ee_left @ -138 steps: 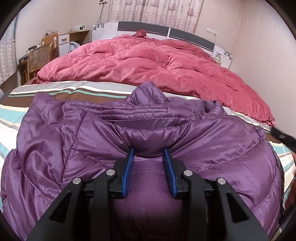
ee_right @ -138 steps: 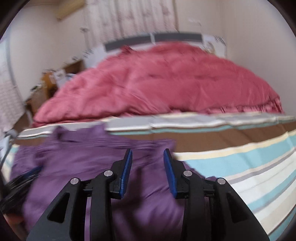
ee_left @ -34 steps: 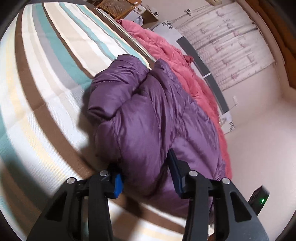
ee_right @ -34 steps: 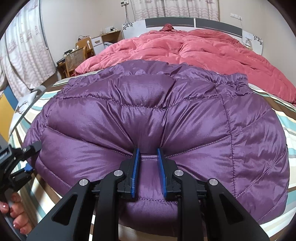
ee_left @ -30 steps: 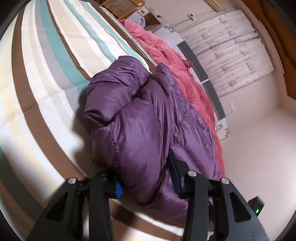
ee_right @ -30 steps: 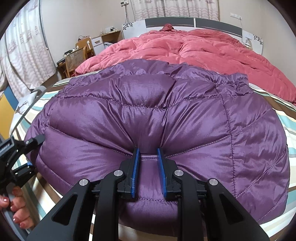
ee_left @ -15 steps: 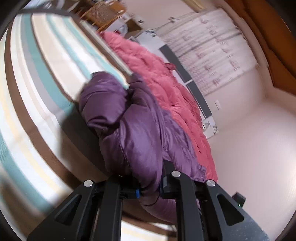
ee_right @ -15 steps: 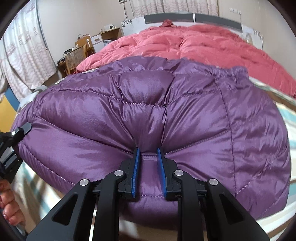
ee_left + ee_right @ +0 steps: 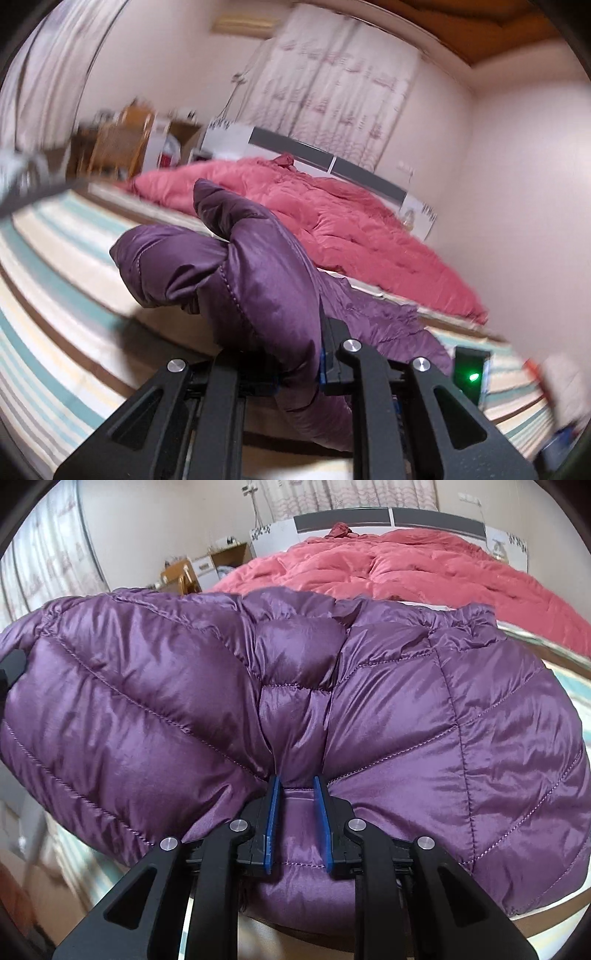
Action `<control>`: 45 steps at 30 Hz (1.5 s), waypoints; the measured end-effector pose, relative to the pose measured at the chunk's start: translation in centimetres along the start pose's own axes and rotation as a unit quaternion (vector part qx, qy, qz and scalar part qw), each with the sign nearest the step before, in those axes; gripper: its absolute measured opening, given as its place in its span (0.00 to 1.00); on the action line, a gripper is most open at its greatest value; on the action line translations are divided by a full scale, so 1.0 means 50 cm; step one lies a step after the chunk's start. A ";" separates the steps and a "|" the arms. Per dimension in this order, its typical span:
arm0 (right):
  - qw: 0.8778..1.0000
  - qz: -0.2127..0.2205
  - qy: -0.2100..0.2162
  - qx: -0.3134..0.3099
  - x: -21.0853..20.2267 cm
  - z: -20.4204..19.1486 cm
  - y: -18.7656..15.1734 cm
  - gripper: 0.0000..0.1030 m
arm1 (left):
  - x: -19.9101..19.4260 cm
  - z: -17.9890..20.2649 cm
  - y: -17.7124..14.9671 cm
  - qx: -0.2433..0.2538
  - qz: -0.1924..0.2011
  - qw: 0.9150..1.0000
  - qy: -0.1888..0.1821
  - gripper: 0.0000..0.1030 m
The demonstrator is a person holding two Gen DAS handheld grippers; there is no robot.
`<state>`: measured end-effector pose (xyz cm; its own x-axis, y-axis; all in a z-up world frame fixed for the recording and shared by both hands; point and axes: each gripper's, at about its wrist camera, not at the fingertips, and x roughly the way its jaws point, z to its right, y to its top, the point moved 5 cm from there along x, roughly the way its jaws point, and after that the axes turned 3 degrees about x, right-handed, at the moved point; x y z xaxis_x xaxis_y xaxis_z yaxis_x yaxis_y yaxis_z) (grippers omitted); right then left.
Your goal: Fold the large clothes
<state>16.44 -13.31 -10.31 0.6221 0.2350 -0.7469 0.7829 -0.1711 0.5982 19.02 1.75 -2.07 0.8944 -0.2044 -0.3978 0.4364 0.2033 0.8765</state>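
Purple quilted fabric fills both wrist views: the puffer jacket [image 9: 406,701] is pinched at two places along its near edge. Compared with a second ago, the left gripper [image 9: 299,373] has closed from a wide stance around the jacket's side to a tight clamp on a fold, and that side, which then lay on the striped sheet [image 9: 55,295], now hangs lifted clear of it with shadow beneath. The left view has also rolled from a steep slant to nearly level. The right gripper [image 9: 297,823] grips as before, its blue pads [image 9: 272,823] narrowly apart with a ridge of fabric squeezed between them; the jacket's left part now bulges higher in its view than it did.

The jacket's shell is glossy and slick, stitched in curved channels that puff into soft rounded ribs, with a gathered, crinkled hem at its far edge. In the left view the raised part bunches into two blunt lobes. It rests at the foot end of the bed, on the sheet banded in brown, cream, teal and grey.

Beyond it lies a rumpled red duvet [image 9: 351,229], then a white and grey headboard [image 9: 314,155] and patterned curtains [image 9: 332,85]. A wooden chair [image 9: 118,144] and desk stand blurred at far left. The bulging jacket hides most of the sheet from the right camera, and a black device with a green light [image 9: 471,373] sits low at the right of the left view
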 end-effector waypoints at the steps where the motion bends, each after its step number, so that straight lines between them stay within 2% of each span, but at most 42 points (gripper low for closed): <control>1: 1.000 0.002 0.010 0.009 -0.006 0.004 0.001 0.20 | 0.001 0.010 0.010 0.017 0.002 1.000 0.008 0.13; 3: 0.998 0.016 0.034 0.043 -0.032 0.022 0.008 0.20 | -0.008 0.023 0.019 0.042 0.003 0.999 0.020 0.13; 5: 0.996 0.042 0.038 0.065 -0.064 0.041 0.015 0.20 | -0.004 0.038 0.033 0.070 0.004 0.997 0.031 0.13; 8: 0.994 0.078 -0.008 0.076 -0.112 0.085 0.026 0.20 | -0.025 0.064 0.041 0.104 0.009 0.994 0.041 0.13; 12: 0.991 0.073 -0.074 0.088 -0.135 0.159 0.025 0.20 | -0.038 0.108 0.049 0.156 0.014 0.986 0.052 0.13; 16: 0.982 0.096 -0.054 0.156 -0.169 0.227 0.015 0.20 | -0.030 0.164 0.052 0.207 0.016 0.977 0.053 0.13; 21: 0.973 0.108 -0.117 0.165 -0.209 0.291 -0.004 0.20 | -0.025 0.231 0.058 0.240 0.016 0.970 0.043 0.14; 24: 0.969 0.112 -0.131 0.177 -0.222 0.321 -0.019 0.20 | -0.013 0.255 0.051 0.259 0.015 0.965 0.035 0.14; 27: 0.963 0.114 -0.135 0.202 -0.232 0.358 -0.032 0.20 | -0.007 0.297 0.035 0.291 0.013 0.956 0.025 0.14; 36: 0.949 0.128 -0.139 0.253 -0.266 0.431 -0.058 0.20 | 0.008 0.398 -0.042 0.397 -0.008 0.918 0.004 0.15; 39: 0.945 0.132 -0.142 0.262 -0.277 0.445 -0.069 0.20 | 0.008 0.421 -0.063 0.415 -0.016 0.910 -0.005 0.15; 45: 0.942 0.134 -0.141 0.272 -0.285 0.463 -0.079 0.20 | -0.003 0.445 -0.105 0.437 -0.044 0.898 -0.030 0.14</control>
<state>4.80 -38.11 -8.75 0.7160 -0.1375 -0.6844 0.4404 -0.6718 0.5956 14.39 -20.62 -0.59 0.8419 -0.2402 -0.4832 0.2373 -0.6393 0.7314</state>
